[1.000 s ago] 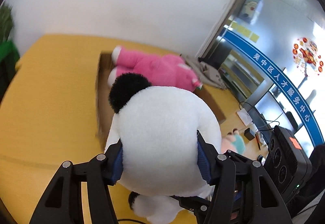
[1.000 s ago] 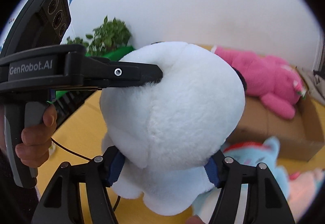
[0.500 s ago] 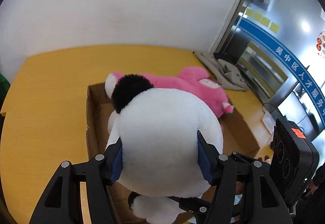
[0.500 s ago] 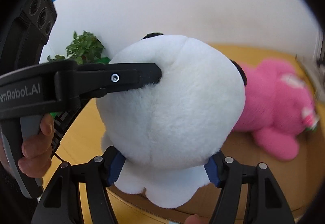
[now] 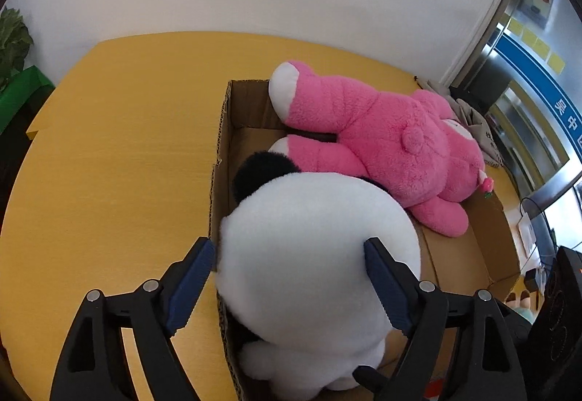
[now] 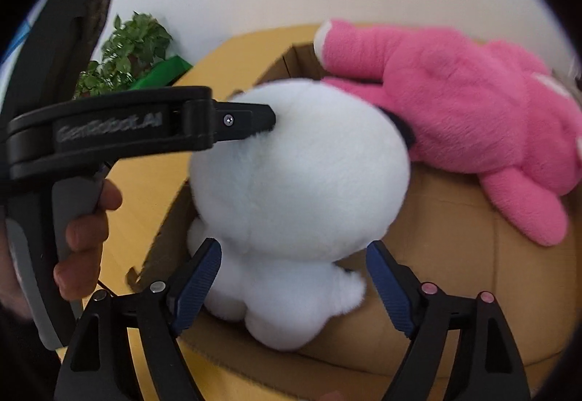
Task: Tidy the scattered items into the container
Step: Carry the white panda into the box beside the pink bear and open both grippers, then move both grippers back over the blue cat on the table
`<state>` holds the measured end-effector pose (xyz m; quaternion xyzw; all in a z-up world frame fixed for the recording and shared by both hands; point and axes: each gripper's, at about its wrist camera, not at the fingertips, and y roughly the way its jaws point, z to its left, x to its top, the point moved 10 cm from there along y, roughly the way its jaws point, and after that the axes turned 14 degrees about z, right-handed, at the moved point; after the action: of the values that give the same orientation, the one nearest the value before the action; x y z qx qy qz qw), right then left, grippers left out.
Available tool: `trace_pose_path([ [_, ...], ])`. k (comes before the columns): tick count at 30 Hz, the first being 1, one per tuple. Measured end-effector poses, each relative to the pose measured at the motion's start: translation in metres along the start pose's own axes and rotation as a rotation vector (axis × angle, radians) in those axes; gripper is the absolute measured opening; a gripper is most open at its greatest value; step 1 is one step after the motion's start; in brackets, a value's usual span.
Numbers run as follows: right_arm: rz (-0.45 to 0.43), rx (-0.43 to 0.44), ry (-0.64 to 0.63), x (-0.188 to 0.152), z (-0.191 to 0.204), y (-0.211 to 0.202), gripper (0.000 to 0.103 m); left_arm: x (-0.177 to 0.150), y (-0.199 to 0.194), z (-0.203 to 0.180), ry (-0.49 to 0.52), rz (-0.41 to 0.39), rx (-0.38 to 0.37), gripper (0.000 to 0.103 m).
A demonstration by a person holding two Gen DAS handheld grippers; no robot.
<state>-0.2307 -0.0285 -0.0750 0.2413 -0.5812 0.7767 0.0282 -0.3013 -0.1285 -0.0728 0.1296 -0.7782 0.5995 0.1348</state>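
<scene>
A white plush panda (image 5: 320,248) with black ears sits in the near end of an open cardboard box (image 5: 222,131). It also shows in the right wrist view (image 6: 298,182), inside the box (image 6: 454,219). My left gripper (image 5: 287,262) is open, its blue pads (image 5: 192,277) spread beside the panda's head. My right gripper (image 6: 291,266) is open around the panda's lower body, its pads (image 6: 196,284) just off the fur. A big pink plush (image 5: 385,146) lies across the far part of the box, also in the right wrist view (image 6: 473,117).
The box stands on a yellow table (image 5: 109,153). A green plant (image 6: 127,51) and a green object stand at the table's left. Grey cloth (image 5: 473,124) lies at the far right by glass doors. A hand (image 6: 83,241) holds the left gripper's handle.
Both grippers lowered the panda into the near end of the box and opened; their pads no longer press into the fur.
</scene>
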Motion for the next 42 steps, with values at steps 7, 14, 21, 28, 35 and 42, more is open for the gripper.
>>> trace_pose_path([
  [7,-0.189,-0.135,0.088,-0.043,-0.031,-0.092,0.103,-0.07,-0.089,-0.038,0.044,-0.198,0.14,0.103],
  [14,-0.178,-0.276,0.127,-0.069,-0.066,-0.123,0.103,-0.148,-0.104,-0.09,0.062,-0.225,0.059,0.103],
  [21,-0.189,-0.319,0.151,-0.097,-0.092,-0.147,0.103,-0.181,-0.09,-0.117,0.008,-0.184,-0.027,0.103],
  [28,-0.207,-0.333,0.144,-0.105,-0.096,-0.16,0.103,-0.19,-0.097,-0.133,0.033,-0.19,-0.005,0.103],
  [35,-0.201,-0.328,0.141,-0.106,-0.099,-0.156,0.103,-0.192,-0.095,-0.136,0.041,-0.185,0.019,0.103],
  [42,-0.194,-0.333,0.139,-0.108,-0.101,-0.155,0.103,-0.192,-0.089,-0.136,0.039,-0.17,0.007,0.103],
])
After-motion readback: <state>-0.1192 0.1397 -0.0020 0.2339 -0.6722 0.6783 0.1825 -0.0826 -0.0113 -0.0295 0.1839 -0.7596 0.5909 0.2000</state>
